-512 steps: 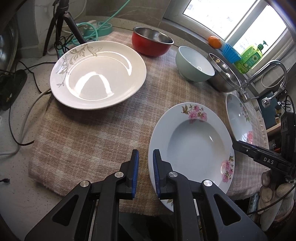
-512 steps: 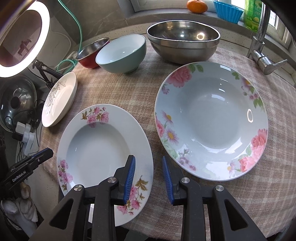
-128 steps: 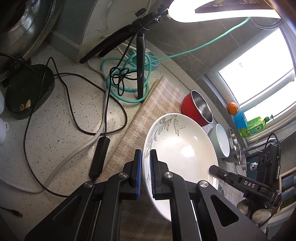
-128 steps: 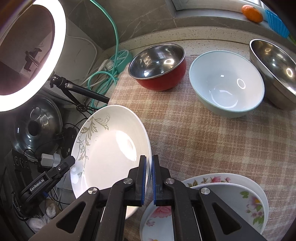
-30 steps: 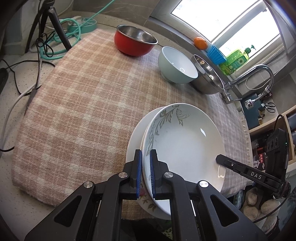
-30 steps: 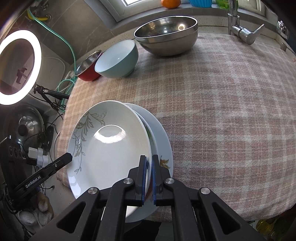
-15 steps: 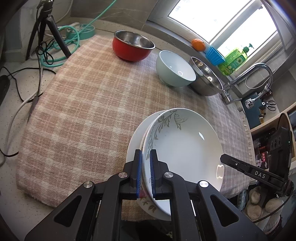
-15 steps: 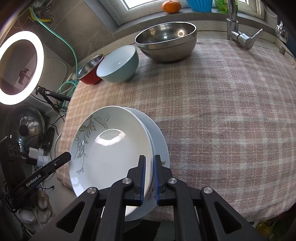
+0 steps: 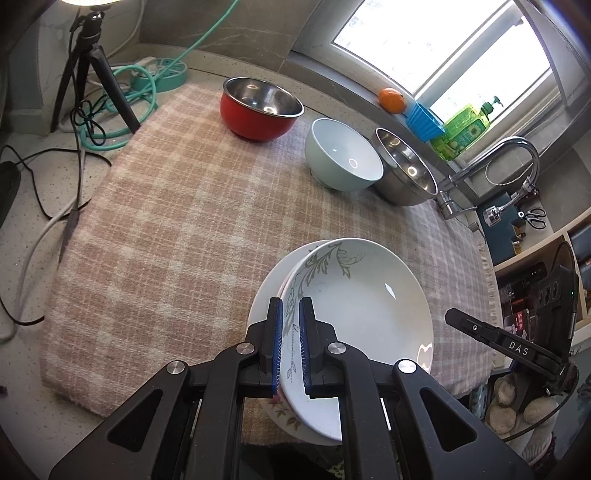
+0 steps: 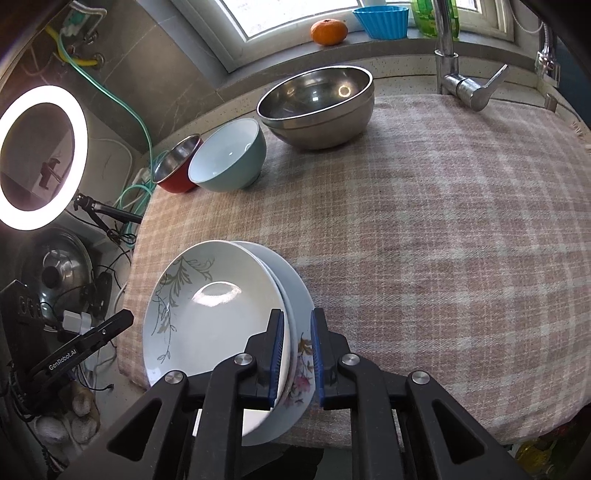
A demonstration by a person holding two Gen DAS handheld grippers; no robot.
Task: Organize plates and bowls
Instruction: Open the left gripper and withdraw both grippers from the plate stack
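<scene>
A: Looking along the left gripper (image 9: 290,339), what is held?

B: Its blue pads are clamped on the near rim of a white round ceramic plate with a grey-green leaf pattern (image 9: 362,306). That plate lies on top of a stack of floral-edged white plates (image 9: 264,306) on the pink-and-cream checked cloth (image 9: 166,229), at its near edge.

A: And the right gripper (image 10: 297,354)?

B: Its jaws are opening. The plate rims sit between the pads; the left pad is against the leaf plate (image 10: 207,317), while the right pad stands clear of the floral rim (image 10: 301,354).

A: What does each view show that the other does not?

B: The right view alone shows a lit white ring light (image 10: 42,157), a domed metal lid (image 10: 55,273) and the chrome tap's lever (image 10: 476,92). The left view alone shows a black tripod (image 9: 92,74), a coiled teal hose (image 9: 140,88), scissors (image 9: 535,216) and shelving on the right. Each view catches the other gripper's black tip at its edge.

A: How many dishes?

B: Three bowls at the far side: one red bowl with a steel inside (image 9: 260,107), one pale blue ceramic bowl (image 9: 343,160), one large stainless-steel bowl (image 9: 404,173). Plates: the leaf plate plus at least two rims beneath; the exact count I cannot tell. On the windowsill: one orange (image 10: 328,31), one blue fluted cup (image 10: 380,20), one green soap bottle (image 9: 467,129).
</scene>
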